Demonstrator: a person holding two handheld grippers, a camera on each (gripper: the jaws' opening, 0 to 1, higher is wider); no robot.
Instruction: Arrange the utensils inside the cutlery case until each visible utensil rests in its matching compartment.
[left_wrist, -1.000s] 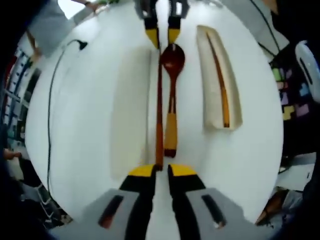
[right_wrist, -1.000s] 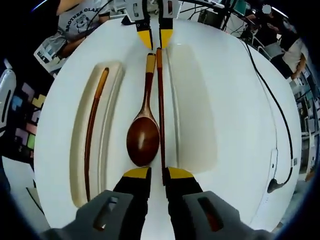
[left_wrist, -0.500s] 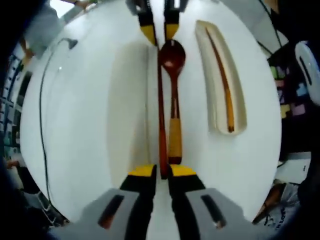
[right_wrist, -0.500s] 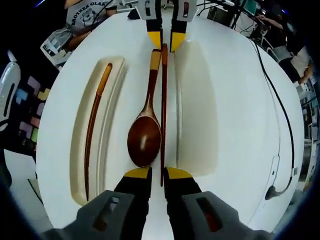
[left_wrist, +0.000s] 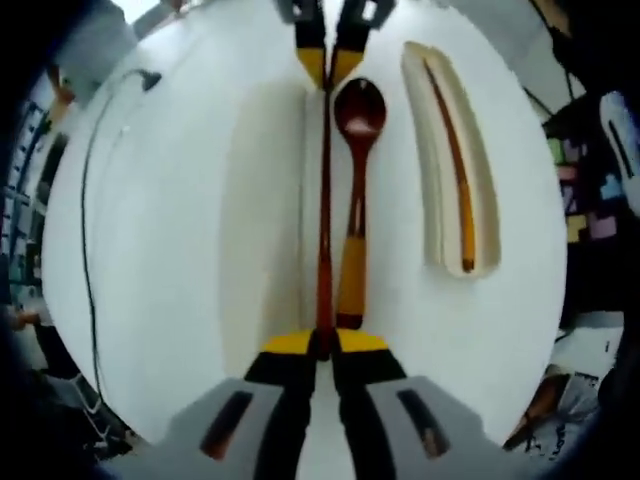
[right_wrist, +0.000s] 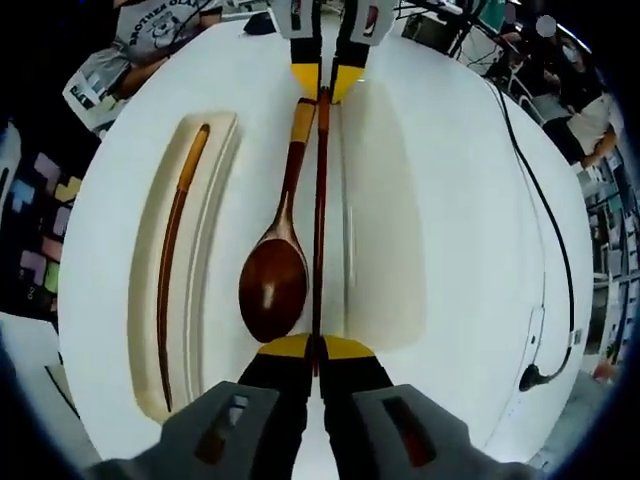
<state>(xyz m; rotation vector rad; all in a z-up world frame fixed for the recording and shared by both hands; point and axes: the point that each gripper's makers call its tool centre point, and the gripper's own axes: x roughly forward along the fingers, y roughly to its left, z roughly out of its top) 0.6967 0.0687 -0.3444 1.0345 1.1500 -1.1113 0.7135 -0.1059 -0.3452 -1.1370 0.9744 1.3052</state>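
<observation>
Both grippers (left gripper (left_wrist: 323, 342), right gripper (right_wrist: 317, 347)) pinch one chopstick (left_wrist: 324, 210); a second chopstick (right_wrist: 172, 268) lies in the cutlery case (right_wrist: 215, 265), spoon (right_wrist: 273, 281) outside.

There are two chopsticks: one chopstick (right_wrist: 318, 215) in the middle and one chopstick in the tray (right_wrist: 172, 255). There is one spoon (right_wrist: 275, 270), one cream tray (right_wrist: 210, 300), and one white case lid (right_wrist: 390, 210), I think. One black cable (right_wrist: 560, 250) lies on one white table (right_wrist: 470, 150).

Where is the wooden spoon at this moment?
In the right gripper view the wooden spoon lies on the white table between the cream case holding one chopstick and the second chopstick, beside it.
</observation>
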